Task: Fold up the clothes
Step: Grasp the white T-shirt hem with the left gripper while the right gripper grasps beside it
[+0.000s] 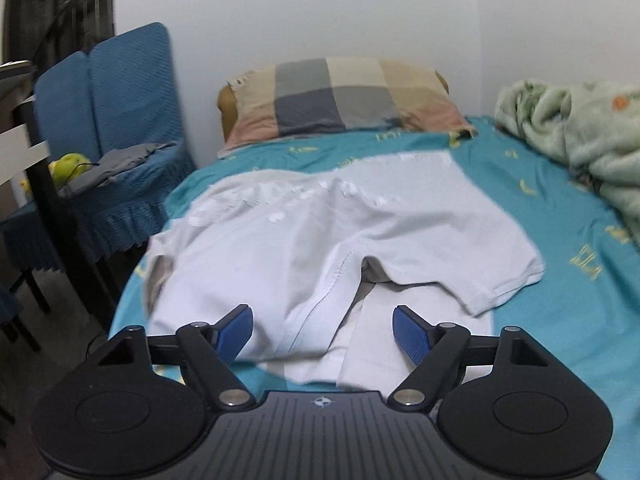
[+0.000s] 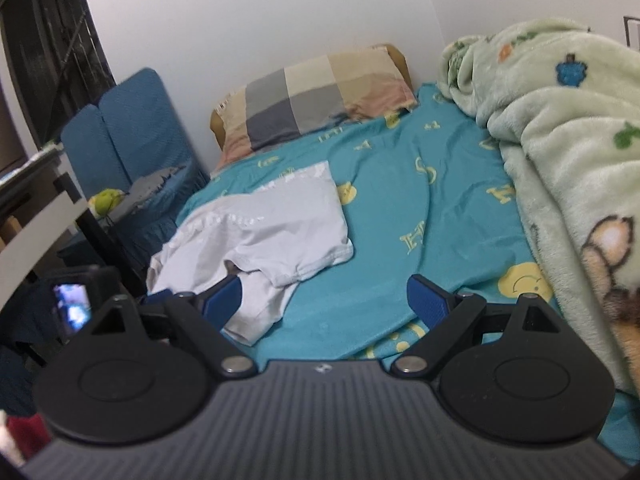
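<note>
The white shirt (image 1: 304, 240) is lying on the blue sheet (image 2: 400, 208), maybe partly folded. The left gripper (image 1: 323, 330) and right gripper (image 2: 325, 300) are both hanging wide open, holding nothing.

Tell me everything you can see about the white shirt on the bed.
The white shirt is a thin knit T-shirt with stitched hems. It lies crumpled, partly folded over itself, on the teal bedsheet, near the bed's left edge, below the checked pillow. One sleeve sticks out to the right. The open left gripper hovers at its near edge; contact is unclear.
</note>
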Demonstrator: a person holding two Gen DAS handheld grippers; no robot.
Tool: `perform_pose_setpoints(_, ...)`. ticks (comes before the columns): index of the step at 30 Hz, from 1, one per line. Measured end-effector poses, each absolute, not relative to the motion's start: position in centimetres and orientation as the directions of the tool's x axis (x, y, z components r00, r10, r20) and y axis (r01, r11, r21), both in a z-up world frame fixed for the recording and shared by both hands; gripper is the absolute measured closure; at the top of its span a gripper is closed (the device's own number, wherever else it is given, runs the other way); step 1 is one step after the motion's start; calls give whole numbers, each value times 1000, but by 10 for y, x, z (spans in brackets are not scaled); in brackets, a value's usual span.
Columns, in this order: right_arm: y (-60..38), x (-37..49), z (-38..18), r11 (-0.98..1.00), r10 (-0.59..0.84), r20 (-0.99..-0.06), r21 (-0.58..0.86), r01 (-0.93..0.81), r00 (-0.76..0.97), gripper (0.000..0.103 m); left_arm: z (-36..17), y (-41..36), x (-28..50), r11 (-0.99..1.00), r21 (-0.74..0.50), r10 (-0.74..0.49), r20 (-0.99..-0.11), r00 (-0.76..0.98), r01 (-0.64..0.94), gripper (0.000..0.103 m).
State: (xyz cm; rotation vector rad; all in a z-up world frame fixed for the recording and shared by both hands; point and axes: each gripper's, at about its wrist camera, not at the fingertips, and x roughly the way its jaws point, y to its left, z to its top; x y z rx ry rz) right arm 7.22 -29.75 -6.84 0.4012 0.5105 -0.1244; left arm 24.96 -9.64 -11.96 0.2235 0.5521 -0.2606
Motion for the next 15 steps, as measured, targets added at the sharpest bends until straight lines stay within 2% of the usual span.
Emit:
perform_pose_setpoints(2, -296, 83, -75, 915, -7, -512, 343, 212, 859, 12, -129, -101, 264, 941, 150, -176, -550, 816, 303, 35)
perform_pose_setpoints(3, -296, 88, -78, 916, -3, -518, 342, 210, 856, 12, -132, -102, 270, 941, 148, -177, -551, 816, 304, 43)
perform_pose_setpoints(4, -295, 91, -80, 917, -2, -520, 339, 209, 854, 12, -135, -103, 275, 941, 146, -178, -551, 816, 304, 57)
perform_pose_setpoints(5, -295, 93, -82, 918, -2, -520, 337, 208, 854, 12, -138, -104, 281, 942, 144, -180, -550, 815, 304, 66)
perform_pose_setpoints(6, -295, 96, -84, 919, -2, -520, 336, 206, 854, 12, -136, -101, 282, 947, 127, -181, -543, 820, 294, 92)
perform_pose_setpoints(9, -296, 101, -88, 918, 2, -521, 338, 205, 854, 12, -119, -87, 275, 959, 43, -219, -509, 833, 278, 94)
perform_pose_setpoints(15, -300, 97, -84, 915, 27, -492, 363, 177, 870, 12, -58, -61, 225, 958, -15, -264, -440, 858, 287, 95)
